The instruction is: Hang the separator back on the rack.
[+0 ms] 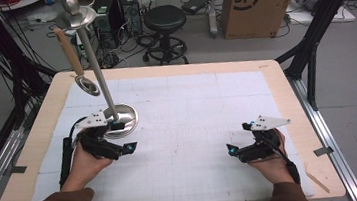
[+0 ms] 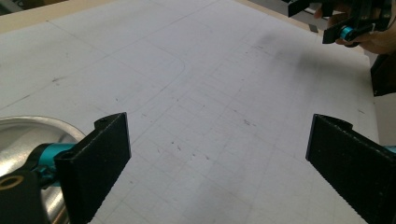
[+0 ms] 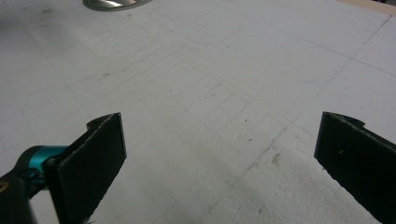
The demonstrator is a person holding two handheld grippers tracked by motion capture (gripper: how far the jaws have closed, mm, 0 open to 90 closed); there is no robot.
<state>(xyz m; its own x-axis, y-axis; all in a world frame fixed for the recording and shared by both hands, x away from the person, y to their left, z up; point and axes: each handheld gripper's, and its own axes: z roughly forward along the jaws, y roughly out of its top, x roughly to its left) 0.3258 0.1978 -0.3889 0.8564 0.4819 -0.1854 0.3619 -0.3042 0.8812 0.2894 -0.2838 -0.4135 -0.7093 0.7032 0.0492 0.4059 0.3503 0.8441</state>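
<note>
My right gripper [image 1: 242, 149] rests on the worktop [image 1: 194, 129], fingers wide and empty. My left gripper [image 1: 121, 147], equally open, sits just beside the stand [image 1: 118, 119], whose heavy base steadies the hanging ladle [image 1: 78, 66] beyond.
</note>
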